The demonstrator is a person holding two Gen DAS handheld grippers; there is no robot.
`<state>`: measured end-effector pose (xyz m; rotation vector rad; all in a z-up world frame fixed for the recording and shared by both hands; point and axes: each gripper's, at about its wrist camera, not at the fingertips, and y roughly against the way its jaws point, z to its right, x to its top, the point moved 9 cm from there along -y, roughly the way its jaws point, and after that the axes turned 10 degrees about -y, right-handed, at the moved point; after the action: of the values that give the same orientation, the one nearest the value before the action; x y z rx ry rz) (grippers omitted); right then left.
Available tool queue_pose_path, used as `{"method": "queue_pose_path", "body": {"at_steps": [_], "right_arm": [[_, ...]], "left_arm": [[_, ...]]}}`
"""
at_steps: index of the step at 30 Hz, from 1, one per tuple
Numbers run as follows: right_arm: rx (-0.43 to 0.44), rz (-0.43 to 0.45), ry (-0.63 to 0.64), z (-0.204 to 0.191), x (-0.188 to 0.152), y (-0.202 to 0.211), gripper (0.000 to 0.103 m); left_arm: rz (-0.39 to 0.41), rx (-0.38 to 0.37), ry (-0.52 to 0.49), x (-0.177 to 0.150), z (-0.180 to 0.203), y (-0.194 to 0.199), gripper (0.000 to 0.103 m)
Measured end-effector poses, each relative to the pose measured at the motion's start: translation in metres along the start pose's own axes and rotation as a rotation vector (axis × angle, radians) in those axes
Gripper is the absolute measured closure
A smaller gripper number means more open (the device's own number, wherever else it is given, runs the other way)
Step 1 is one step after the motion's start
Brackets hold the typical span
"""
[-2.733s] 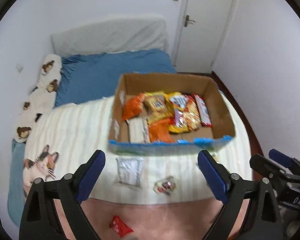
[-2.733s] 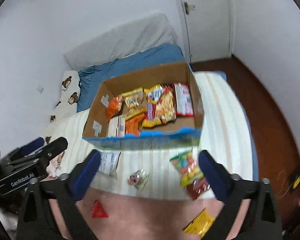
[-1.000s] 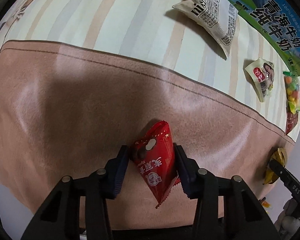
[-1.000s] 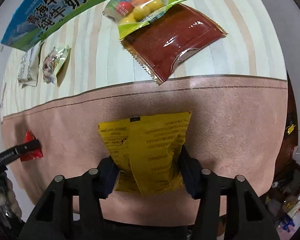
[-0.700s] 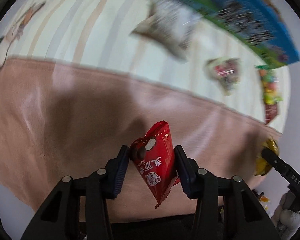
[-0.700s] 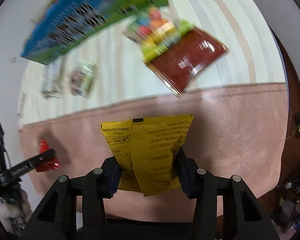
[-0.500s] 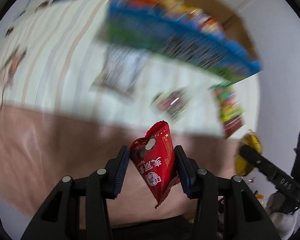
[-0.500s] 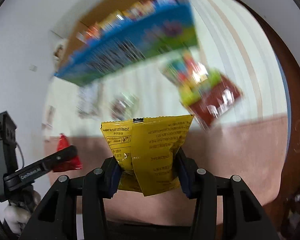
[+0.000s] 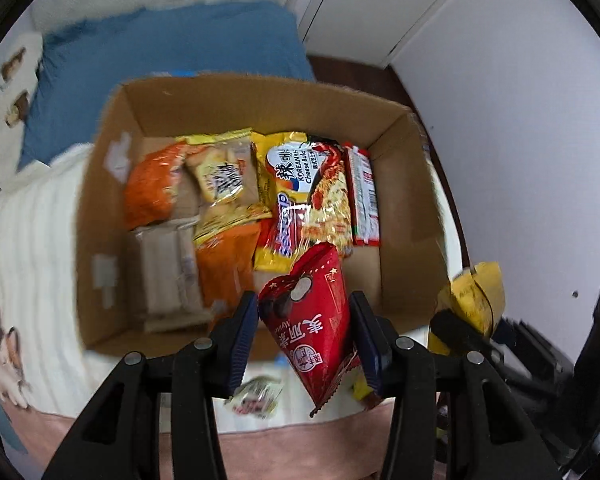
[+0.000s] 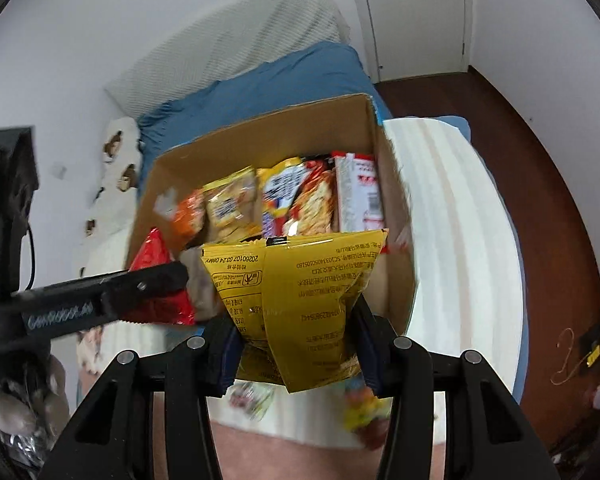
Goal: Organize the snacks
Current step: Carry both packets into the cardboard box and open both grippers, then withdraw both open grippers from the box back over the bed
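Observation:
My left gripper (image 9: pixel 305 320) is shut on a red snack packet (image 9: pixel 312 320) and holds it above the near edge of an open cardboard box (image 9: pixel 112 136) that holds several snack packs. My right gripper (image 10: pixel 298 328) is shut on a yellow snack packet (image 10: pixel 300 296) and holds it over the box (image 10: pixel 374 140) at its near right side. The left gripper with the red packet (image 10: pixel 156 292) shows at the left of the right wrist view. The yellow packet (image 9: pixel 472 292) shows at the right of the left wrist view.
The box stands on a striped blanket on a bed. A small packet (image 9: pixel 254 394) lies on the blanket before the box, and a colourful candy bag (image 10: pixel 364 404) lies near it. A blue sheet (image 10: pixel 260 88), white walls and a door (image 10: pixel 412 16) lie beyond.
Both grippers closed on their packets on the pink blanket, lifted them, and swung up and forward over the box. The view went from the blanket to the box interior.

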<state>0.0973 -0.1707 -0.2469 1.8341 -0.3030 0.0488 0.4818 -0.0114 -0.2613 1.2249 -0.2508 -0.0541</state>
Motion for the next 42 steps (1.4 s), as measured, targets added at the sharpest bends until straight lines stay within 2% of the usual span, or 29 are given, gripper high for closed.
{"method": "queue_pose_path", "body": {"at_steps": [4, 9, 12, 13, 14, 15, 16, 17, 19, 24, 27, 37, 42], "right_arm": [[-0.05, -0.028, 0.006, 0.008, 0.019, -0.026, 0.052], [-0.069, -0.073, 0.003, 0.02, 0.018, -0.053, 0.052], [-0.057, -0.133, -0.011, 0.024, 0.011, -0.065, 0.049], [-0.074, -0.154, -0.01, 0.028, 0.008, -0.069, 0.042], [-0.094, -0.159, -0.002, 0.031, 0.008, -0.071, 0.023], [-0.101, -0.16, 0.01, 0.032, 0.003, -0.069, 0.016], [-0.102, -0.166, 0.017, 0.031, 0.001, -0.07, 0.01], [-0.114, -0.175, 0.023, 0.032, -0.001, -0.071, 0.007], [-0.125, -0.18, 0.032, 0.031, -0.002, -0.072, 0.007], [-0.134, -0.188, 0.029, 0.028, -0.002, -0.074, 0.006], [-0.138, -0.188, 0.027, 0.027, -0.003, -0.073, 0.006], [-0.13, -0.128, 0.002, 0.023, -0.012, -0.053, 0.006], [-0.126, -0.081, 0.012, 0.018, -0.019, -0.04, 0.006]], "left_arm": [[-0.104, -0.023, 0.027, 0.014, -0.001, -0.039, 0.06], [-0.173, -0.091, 0.071, 0.017, 0.0, -0.074, 0.059], [-0.204, -0.083, 0.074, 0.01, -0.001, -0.081, 0.058], [-0.214, -0.083, 0.078, 0.007, -0.002, -0.084, 0.057], [-0.221, -0.081, 0.081, 0.005, -0.003, -0.086, 0.051], [-0.228, -0.078, 0.082, 0.003, -0.004, -0.087, 0.045], [-0.226, -0.074, 0.085, 0.001, -0.006, -0.087, 0.023], [-0.22, -0.058, 0.08, 0.001, -0.008, -0.087, 0.009], [-0.2, -0.039, 0.064, -0.002, -0.011, -0.083, 0.009], [-0.188, -0.047, 0.058, -0.011, -0.01, -0.073, 0.009], [-0.167, -0.033, 0.057, -0.006, -0.015, -0.058, 0.009], [0.012, 0.208, -0.031, -0.014, -0.04, -0.004, 0.009], [0.101, 0.259, -0.016, -0.031, -0.049, 0.015, 0.009]]}}
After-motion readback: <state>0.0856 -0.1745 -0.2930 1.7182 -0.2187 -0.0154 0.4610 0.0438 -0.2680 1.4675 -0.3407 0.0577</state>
